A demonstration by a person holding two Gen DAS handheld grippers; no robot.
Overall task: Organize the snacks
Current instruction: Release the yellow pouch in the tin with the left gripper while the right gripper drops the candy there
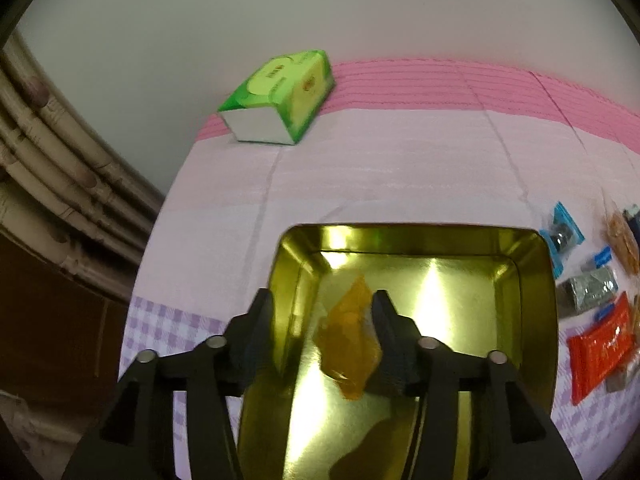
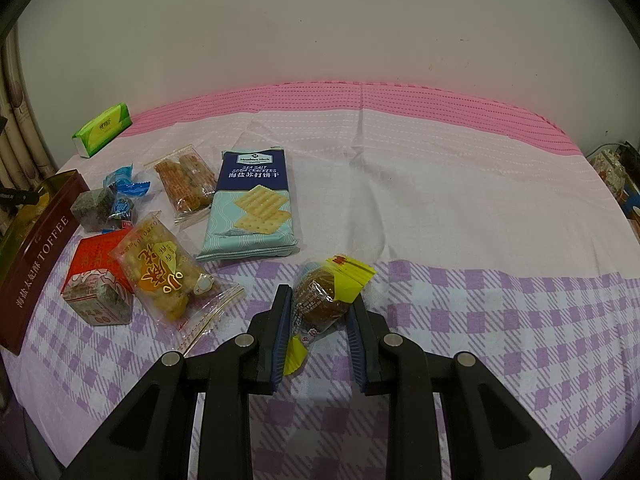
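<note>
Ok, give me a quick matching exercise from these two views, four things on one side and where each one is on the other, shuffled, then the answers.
Things:
1. orange snack
2. yellow-wrapped snack
3. green tissue pack
4. soda crackers

Places:
A. far left corner of the cloth, near the wall
B. over the gold tin, between the left gripper fingers
C. flat on the pale pink band, mid-table
D. on the purple check, between the right gripper fingers

Pairs: 1-B, 2-D, 3-A, 4-C

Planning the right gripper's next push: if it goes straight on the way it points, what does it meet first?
The brown snack in the yellow-ended wrapper, already lying between the open right gripper fingers; beyond it, seemingly just cloth.
</note>
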